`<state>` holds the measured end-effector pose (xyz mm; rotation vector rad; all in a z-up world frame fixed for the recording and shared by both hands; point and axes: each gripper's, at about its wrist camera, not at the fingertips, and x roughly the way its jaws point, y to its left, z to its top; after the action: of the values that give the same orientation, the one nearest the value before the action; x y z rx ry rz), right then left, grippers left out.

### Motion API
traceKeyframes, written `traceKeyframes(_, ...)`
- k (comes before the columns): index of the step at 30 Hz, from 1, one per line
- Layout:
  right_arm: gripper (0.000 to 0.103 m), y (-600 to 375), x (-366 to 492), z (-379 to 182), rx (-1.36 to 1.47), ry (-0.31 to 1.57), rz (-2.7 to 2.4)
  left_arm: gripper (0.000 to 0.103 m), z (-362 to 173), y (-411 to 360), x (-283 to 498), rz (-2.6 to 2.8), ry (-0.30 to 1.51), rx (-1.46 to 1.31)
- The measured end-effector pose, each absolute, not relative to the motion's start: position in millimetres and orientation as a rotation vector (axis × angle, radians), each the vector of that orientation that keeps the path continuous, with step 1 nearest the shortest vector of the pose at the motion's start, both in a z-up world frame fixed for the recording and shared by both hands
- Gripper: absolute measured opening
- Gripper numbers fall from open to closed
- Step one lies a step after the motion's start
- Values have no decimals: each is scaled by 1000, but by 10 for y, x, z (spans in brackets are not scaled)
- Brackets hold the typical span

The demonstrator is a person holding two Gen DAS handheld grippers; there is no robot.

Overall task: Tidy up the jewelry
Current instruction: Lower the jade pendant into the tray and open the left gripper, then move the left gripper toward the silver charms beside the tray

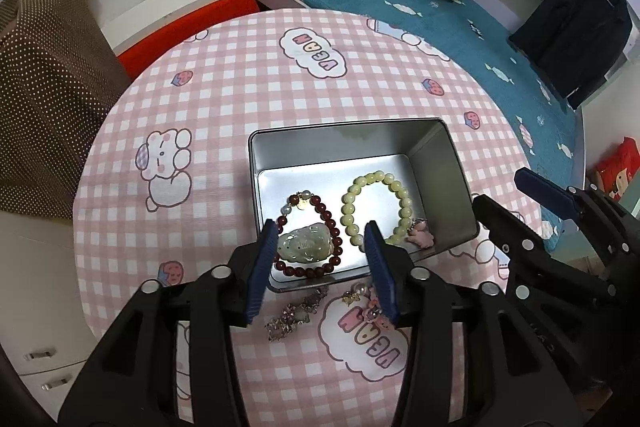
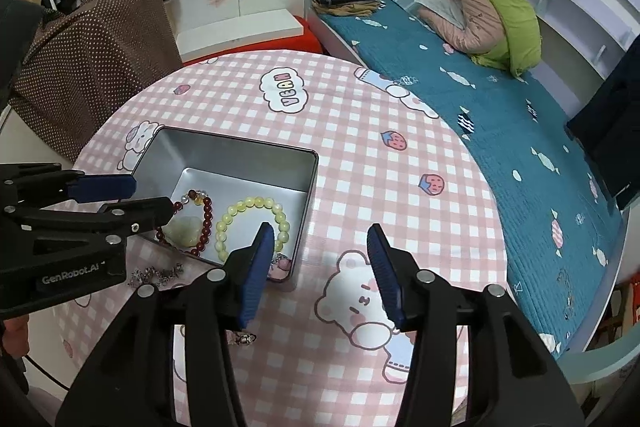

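Bracelets (image 1: 308, 235), two, inside one metal tin (image 1: 352, 139)

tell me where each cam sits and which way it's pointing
Left wrist: on the left gripper, tilted down at the tin holding the red bracelet and yellow bracelet; shows its own fingers, open and empty, plus the right gripper.
Right wrist: on the right gripper, tilted down at the tablecloth right of the tin; shows its open fingers and the left gripper.
Shared: tin, both bracelets, tablecloth, bed.

two bracelets (image 1: 307, 235) in tin (image 1: 444, 163), tin on table (image 1: 224, 99)
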<state>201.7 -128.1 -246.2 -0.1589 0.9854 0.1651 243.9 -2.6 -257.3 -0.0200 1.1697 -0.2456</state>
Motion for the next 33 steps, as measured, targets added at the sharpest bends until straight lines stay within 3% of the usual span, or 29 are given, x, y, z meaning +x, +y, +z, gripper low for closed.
traceKeyframes(12,69,-1359,1797,-2394,-137,969,78,68,-2301,60,2208,-241,1119,-36)
traceKeyframes(17,84,-1403,1709,-2466,-99,1006,42,77,-2317,148,2107,-212,1123,-30)
traceKeyframes(24,86,-1411,1613,-2623,-92,1076,25,87,-2509,318,2007,-161,1179,-49)
traceKeyframes(33,87,-1356,1524,-2805,-102,1151,28,89,-2873,456,1946,-151,1261,-56)
